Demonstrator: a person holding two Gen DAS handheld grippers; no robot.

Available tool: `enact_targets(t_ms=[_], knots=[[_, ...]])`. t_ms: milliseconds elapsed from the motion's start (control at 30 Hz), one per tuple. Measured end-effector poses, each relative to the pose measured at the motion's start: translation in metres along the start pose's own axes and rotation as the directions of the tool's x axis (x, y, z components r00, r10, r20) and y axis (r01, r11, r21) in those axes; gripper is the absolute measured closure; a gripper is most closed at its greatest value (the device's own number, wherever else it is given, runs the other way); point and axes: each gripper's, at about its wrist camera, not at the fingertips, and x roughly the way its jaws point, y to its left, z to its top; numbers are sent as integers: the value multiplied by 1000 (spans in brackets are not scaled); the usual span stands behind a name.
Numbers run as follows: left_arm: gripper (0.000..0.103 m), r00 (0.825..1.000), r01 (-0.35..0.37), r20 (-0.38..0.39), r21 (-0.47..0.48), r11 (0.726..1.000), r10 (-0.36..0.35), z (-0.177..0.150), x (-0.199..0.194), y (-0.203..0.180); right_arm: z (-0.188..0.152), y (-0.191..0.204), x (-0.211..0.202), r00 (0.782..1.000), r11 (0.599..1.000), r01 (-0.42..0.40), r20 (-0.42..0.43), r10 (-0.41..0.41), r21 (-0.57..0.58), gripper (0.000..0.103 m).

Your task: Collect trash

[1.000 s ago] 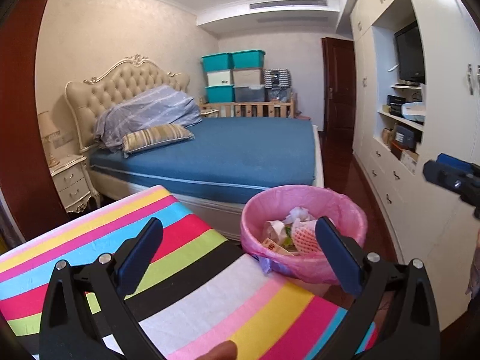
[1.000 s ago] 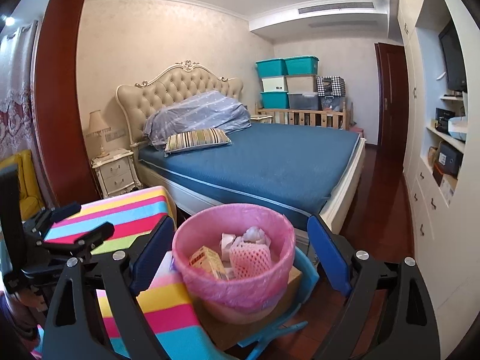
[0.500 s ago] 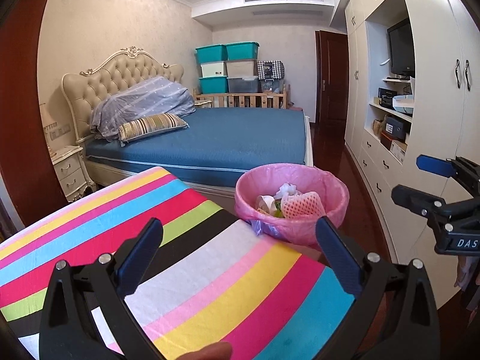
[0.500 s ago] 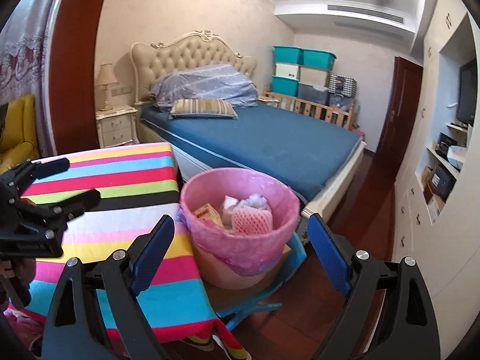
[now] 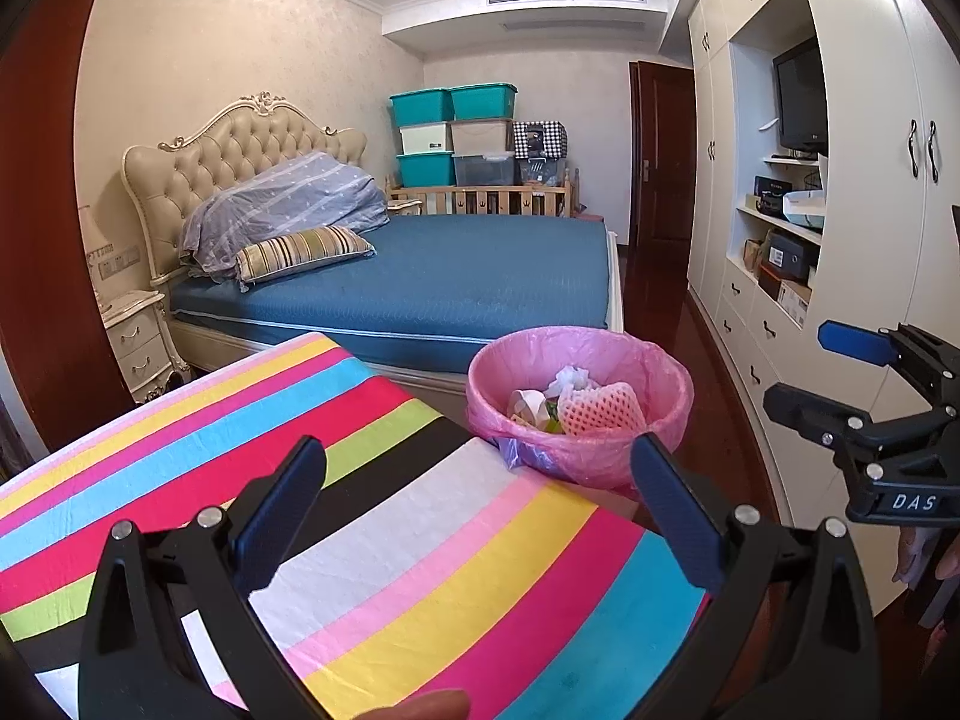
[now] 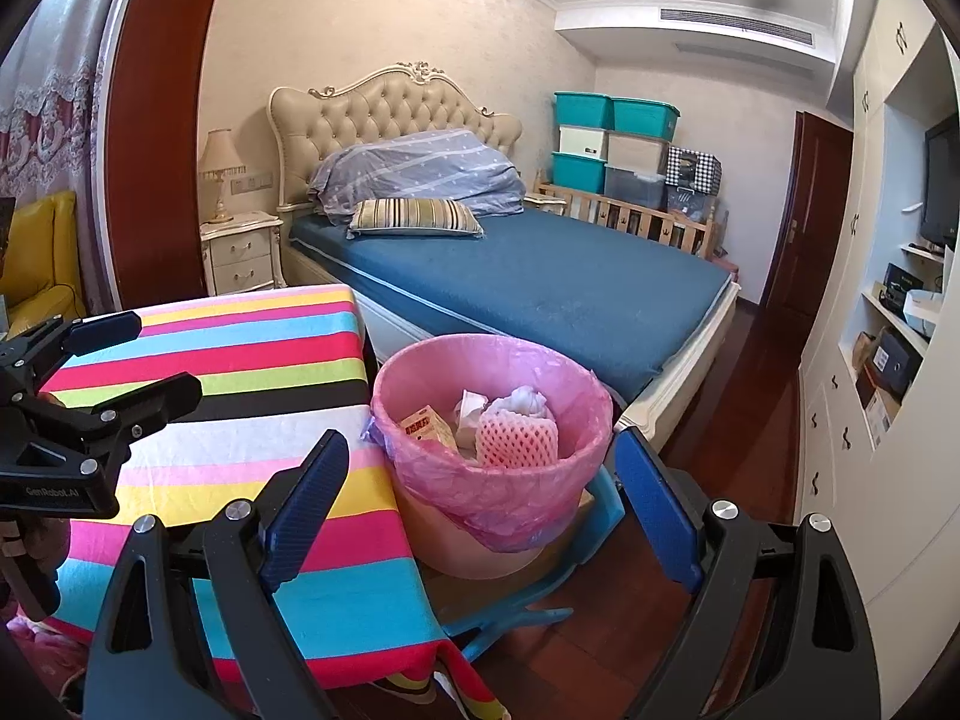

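Both grippers spread wide and hold nothing: left gripper [image 5: 477, 504] over the striped surface [image 5: 372, 516], right gripper [image 6: 483, 501] with fingers [image 6: 306, 504] flanking the bin [image 6: 492, 462] without touching. Bin is pink-lined, holding a foam net [image 6: 519, 441], a carton [image 6: 429, 427] and crumpled paper [image 6: 519, 402], just off the surface's edge on a blue stool [image 6: 591, 531]. Floor [image 6: 738, 426] lies open between bed [image 6: 540, 294] and cabinets [image 6: 864, 408].

Both views are bright and evenly lit, with soft daylight and only faint shadows. A pale sheen lies on the dark wood floor [image 6: 762, 360]. Focus is sharp throughout, with no motion blur. The fisheye lens bows the wardrobe [image 5: 870, 120] and walls, and black vignetting fills the corners.
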Motion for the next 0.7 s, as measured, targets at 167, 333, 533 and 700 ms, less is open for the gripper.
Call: enact_targets(t_ms=[167,333,533,700], knots=[[5,1000,5,1,6,1000,-5,0,0,-2,-2,-1,0,1000,1000,-5,1,5,6,18],[5,1000,8,-5,8,1000,-8,0,1,-2,-3,0,1,1000,1000,-7,0,7,7,18],[5,1000,8,-5,7,1000,-8,0,1,-3,-3,0,1,1000,1000,-6,-1,6,5,18],[5,1000,8,-7,7,1000,-8,-1,1,-3,-3,0,1,1000,1000,-6,-1,6,7,18]])
